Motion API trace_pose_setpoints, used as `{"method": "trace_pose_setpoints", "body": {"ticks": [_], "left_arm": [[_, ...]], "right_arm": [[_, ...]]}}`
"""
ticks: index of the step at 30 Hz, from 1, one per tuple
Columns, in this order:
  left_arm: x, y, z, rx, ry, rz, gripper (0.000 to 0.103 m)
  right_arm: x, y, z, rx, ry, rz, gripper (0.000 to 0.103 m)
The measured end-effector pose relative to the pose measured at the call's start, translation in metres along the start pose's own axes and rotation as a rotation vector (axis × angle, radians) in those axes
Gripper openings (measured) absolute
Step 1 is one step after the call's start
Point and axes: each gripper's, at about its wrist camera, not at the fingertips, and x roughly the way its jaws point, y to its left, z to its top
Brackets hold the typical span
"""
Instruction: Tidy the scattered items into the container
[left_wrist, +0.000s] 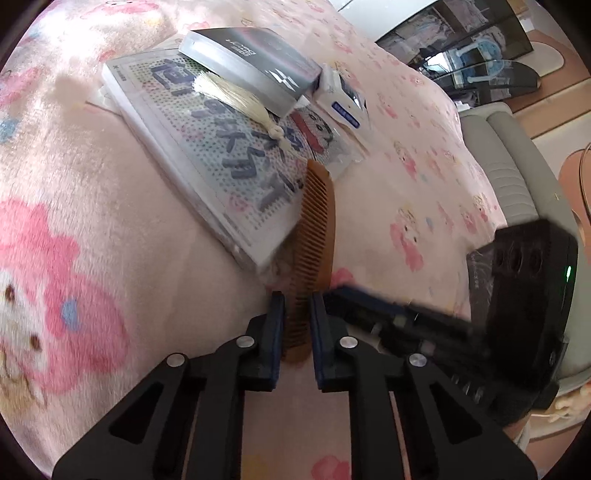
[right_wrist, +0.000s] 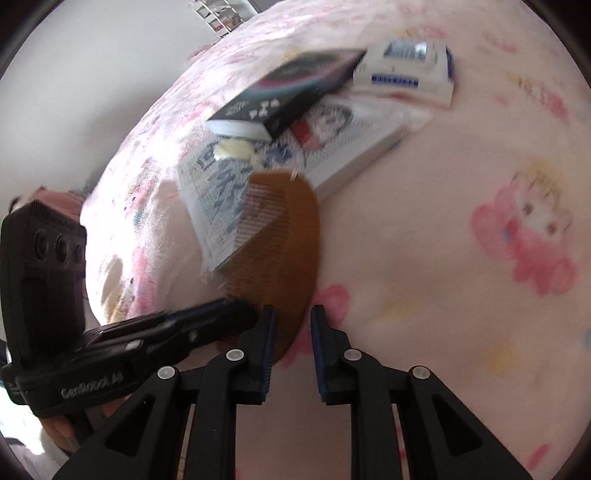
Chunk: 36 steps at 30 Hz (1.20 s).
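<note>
A brown wooden comb (left_wrist: 314, 236) lies on the pink blanket, leaning against a flat bead-art box (left_wrist: 207, 155). My left gripper (left_wrist: 297, 314) has its fingers on either side of the comb's near end, narrowly apart; contact is unclear. A dark book (left_wrist: 255, 62) with a cream tassel (left_wrist: 236, 99) rests on the box, and a small white box (left_wrist: 343, 99) lies beside it. In the right wrist view the comb (right_wrist: 288, 236) is ahead of my right gripper (right_wrist: 291, 325), which is open and empty. The left gripper (right_wrist: 207, 321) reaches in from the left.
The pink cartoon-print blanket (left_wrist: 92, 184) covers the bed. A grey padded bed edge (left_wrist: 506, 173) runs along the right, with glass shelves (left_wrist: 480, 74) beyond. The right gripper's body (left_wrist: 524, 295) is close on the right. No container shows in either view.
</note>
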Motion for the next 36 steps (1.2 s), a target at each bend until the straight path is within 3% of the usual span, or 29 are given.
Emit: {"method": "trace_pose_setpoints", "body": {"ticks": [4,7,8,9,13,18,20,27,32,36], "left_arm": [[-0.003,0.005,-0.010,-0.020,0.010,-0.002,0.015],[-0.001,0.007,-0.012,-0.033,0.017,-0.018,0.017],[0.000,0.006,-0.012,-0.031,0.019,-0.019,0.018],[0.001,0.004,-0.012,-0.025,0.018,-0.016,0.018],[0.001,0.004,-0.012,-0.021,0.006,-0.017,0.017],[-0.009,0.010,-0.009,-0.044,-0.020,-0.027,0.010],[-0.011,0.012,-0.007,-0.050,-0.026,-0.024,0.007],[-0.010,0.009,-0.008,-0.039,-0.012,-0.018,0.007],[-0.012,0.006,-0.011,-0.029,0.008,-0.017,0.017],[-0.017,0.009,-0.027,-0.057,0.040,-0.068,0.023]], "right_arm": [[-0.002,-0.005,0.018,0.009,-0.012,0.001,0.019],[0.012,-0.002,0.033,-0.015,0.011,0.027,0.031],[0.016,-0.002,0.036,-0.015,0.016,0.046,0.041],[0.019,-0.002,0.038,-0.013,0.020,0.065,0.042],[0.021,0.003,0.040,-0.022,0.013,0.090,0.040],[0.007,0.004,0.028,-0.018,-0.014,0.074,0.021],[-0.001,0.002,0.021,-0.005,-0.024,0.070,0.018],[-0.021,0.006,-0.022,0.036,-0.005,0.058,0.018],[-0.028,-0.004,-0.024,0.049,-0.002,-0.003,0.019],[-0.030,-0.017,-0.013,0.069,-0.010,-0.012,0.019]]}}
